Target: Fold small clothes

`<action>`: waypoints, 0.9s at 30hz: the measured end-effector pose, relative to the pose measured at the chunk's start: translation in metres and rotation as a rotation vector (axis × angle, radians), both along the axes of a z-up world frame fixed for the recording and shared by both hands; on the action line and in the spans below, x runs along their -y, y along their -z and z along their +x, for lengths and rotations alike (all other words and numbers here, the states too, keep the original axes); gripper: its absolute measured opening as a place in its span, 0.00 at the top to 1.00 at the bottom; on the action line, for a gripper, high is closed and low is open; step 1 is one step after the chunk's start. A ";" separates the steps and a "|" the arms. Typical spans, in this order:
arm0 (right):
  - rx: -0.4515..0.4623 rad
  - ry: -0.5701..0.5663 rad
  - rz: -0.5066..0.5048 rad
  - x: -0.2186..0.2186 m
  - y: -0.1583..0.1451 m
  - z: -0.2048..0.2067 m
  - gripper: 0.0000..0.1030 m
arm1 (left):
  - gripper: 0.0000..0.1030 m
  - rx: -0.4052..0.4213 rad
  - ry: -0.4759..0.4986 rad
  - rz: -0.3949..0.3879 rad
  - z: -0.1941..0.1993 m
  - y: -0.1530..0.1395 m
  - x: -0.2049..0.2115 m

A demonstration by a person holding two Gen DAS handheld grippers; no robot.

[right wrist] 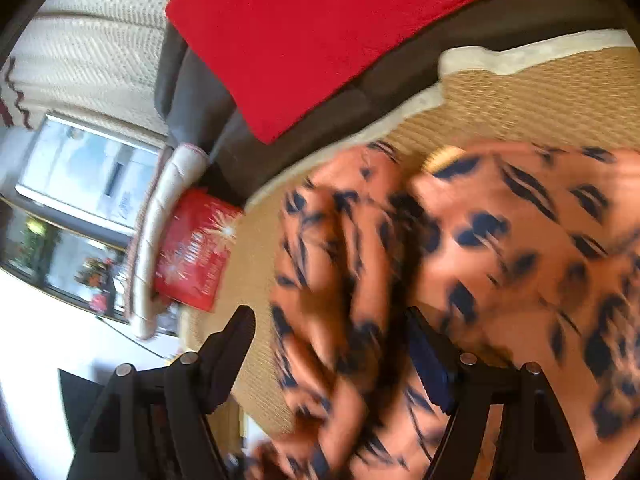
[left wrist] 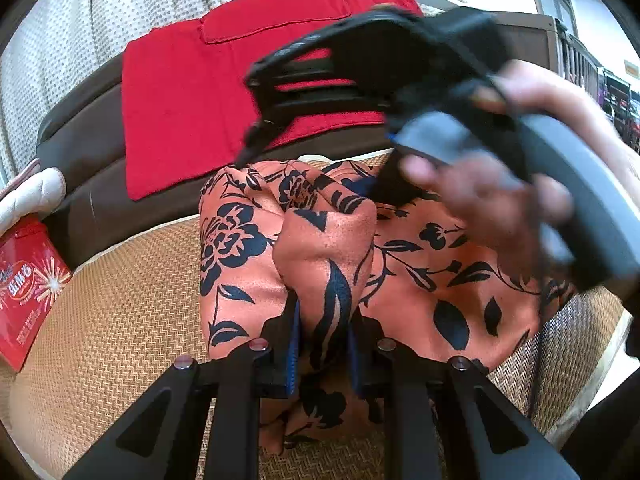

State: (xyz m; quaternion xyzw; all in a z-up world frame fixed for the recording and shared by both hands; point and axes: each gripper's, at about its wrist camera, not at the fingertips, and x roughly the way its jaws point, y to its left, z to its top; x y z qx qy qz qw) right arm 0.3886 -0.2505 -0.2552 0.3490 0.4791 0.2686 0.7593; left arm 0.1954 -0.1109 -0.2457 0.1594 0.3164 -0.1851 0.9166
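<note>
While the woven mat carried the whole job, the orange floral garment lay bunched across its middle, only part folded, with a red cloth draped over the dark sofa edge behind it. The left gripper was clenched on a raised ridge of that fabric, both blue pads pressed into it. The right gripper, held in a hand, stood released, its jaws spread wide above the crumpled cloth with nothing pressed between them; its view was smeared by motion.

To do this fold well, I judged that the left grip should stay firm as an anchor while the right took a free edge, not a bunched middle, and drew it flat before laying it over, so no lumps were trapped.

As for containers, a red printed box sat at the mat's edge beside a pale padded cushion; whether anything was inside could not be told.
</note>
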 end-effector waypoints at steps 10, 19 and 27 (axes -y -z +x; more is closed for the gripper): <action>0.014 -0.039 -0.134 -0.037 -0.001 0.028 0.86 | 0.81 0.011 0.035 -0.034 -0.001 -0.009 -0.008; 0.215 0.142 -0.160 0.060 -0.062 -0.037 0.87 | 0.81 0.020 0.225 -0.249 -0.020 -0.053 0.038; 0.064 0.346 -0.191 0.174 -0.007 -0.048 0.87 | 0.79 -0.080 0.385 -0.159 -0.015 -0.023 0.125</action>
